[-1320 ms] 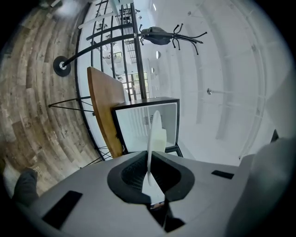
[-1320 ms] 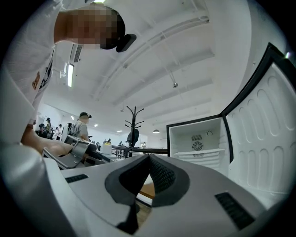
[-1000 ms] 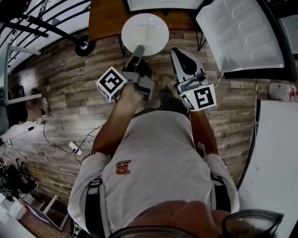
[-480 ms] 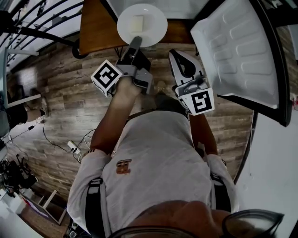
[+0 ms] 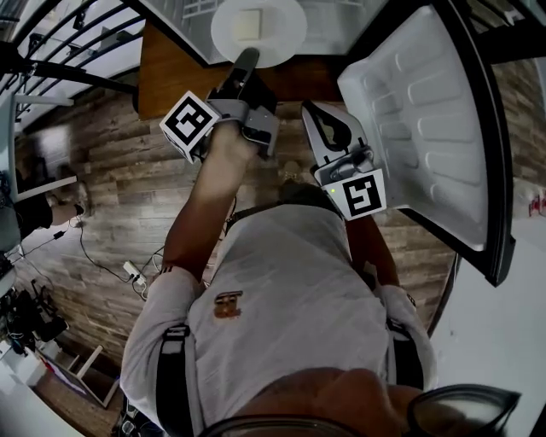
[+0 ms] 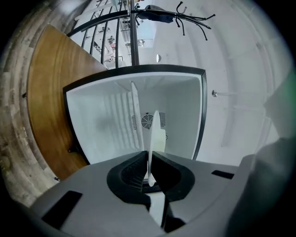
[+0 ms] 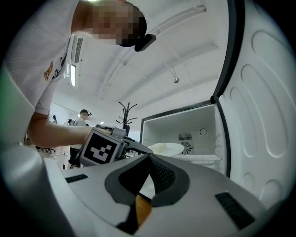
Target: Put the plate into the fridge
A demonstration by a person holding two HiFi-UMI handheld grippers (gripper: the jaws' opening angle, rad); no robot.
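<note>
My left gripper (image 5: 247,60) is clamped tight on the near rim of the white plate (image 5: 281,36), which has a pale square thing (image 5: 247,24) sitting on it. The plate's held out level, right at the mouth of the open fridge (image 6: 106,120). My right gripper (image 5: 317,115) has its fingers pressed together on nothing, just beside the left one and next to the wide-open fridge door (image 5: 426,111).

Wht plate (image 5: 277,34) level @ open fridge (image 6: 101,125)
</note>
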